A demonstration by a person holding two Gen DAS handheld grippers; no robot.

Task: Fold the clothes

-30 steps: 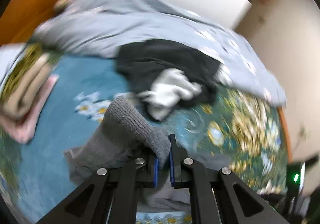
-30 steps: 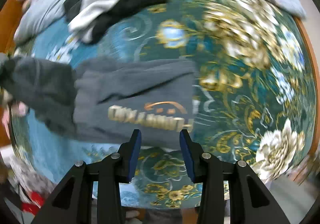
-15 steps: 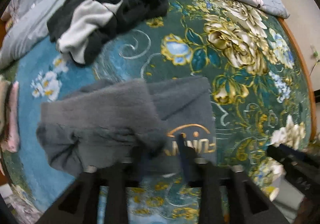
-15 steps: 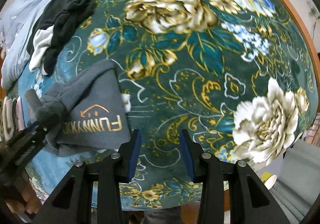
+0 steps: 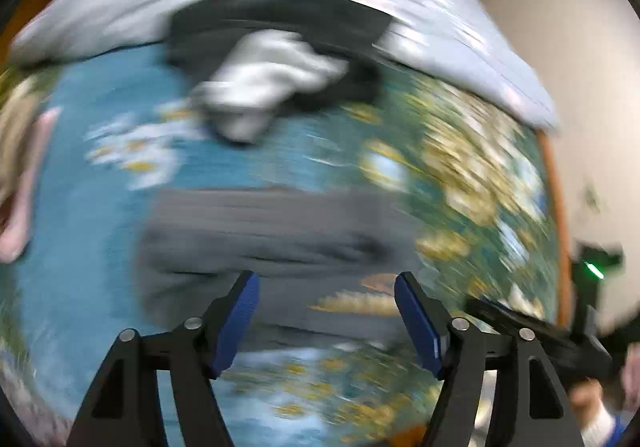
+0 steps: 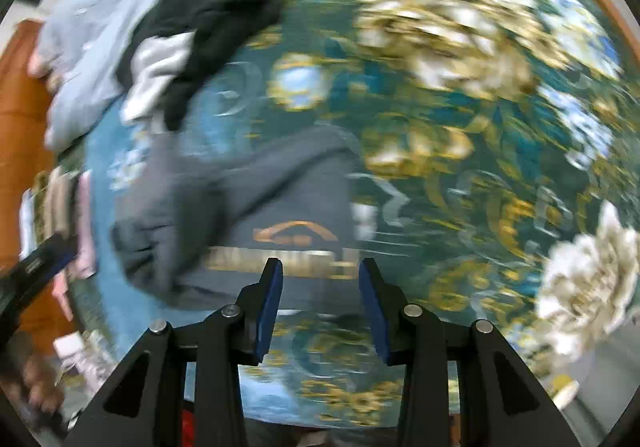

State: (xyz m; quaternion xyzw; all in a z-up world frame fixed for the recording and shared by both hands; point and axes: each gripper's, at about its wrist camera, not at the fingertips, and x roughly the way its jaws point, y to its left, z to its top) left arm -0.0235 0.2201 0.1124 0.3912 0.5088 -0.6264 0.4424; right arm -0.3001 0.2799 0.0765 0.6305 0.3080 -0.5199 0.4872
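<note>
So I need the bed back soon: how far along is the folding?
Done: a folded stack sits at the bed's edge. In hand: the grey sweatshirt lies partly folded on the floral bedspread, though the left gripper and right gripper both have open, empty jaws. Left: the black and white garment, still crumpled.

The left gripper point(image 5: 326, 321), shut on the grey sweatshirt point(image 5: 264, 243) a second ago, now gapes wide and empty above it. The sweatshirt lies folded on the floral bedspread point(image 5: 460, 175).
</note>
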